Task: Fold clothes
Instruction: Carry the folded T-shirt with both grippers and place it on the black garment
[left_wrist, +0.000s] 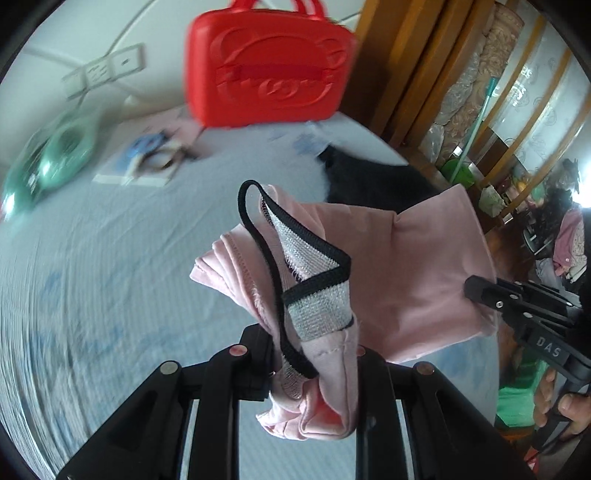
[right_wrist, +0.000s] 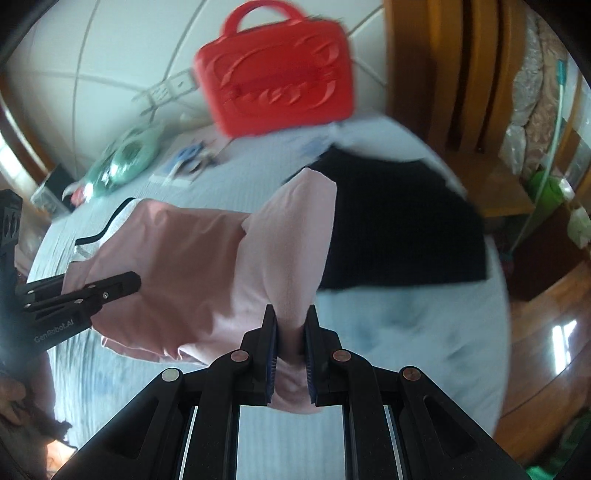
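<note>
Two grippers, left (left_wrist: 314, 365) and right (right_wrist: 290, 354), each clamped nearly closed on the pink garment (right_wrist: 207, 266), stretched between them above the bed (left_wrist: 110, 258), near black cloth (right_wrist: 399, 229).

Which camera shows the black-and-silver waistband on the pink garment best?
The left wrist view: the waistband fills the middle of the frame, sharp, looping up from the left hand-held gripper. The right wrist view shows only a short blurred strip of it at the far left edge of the pink garment.
</note>
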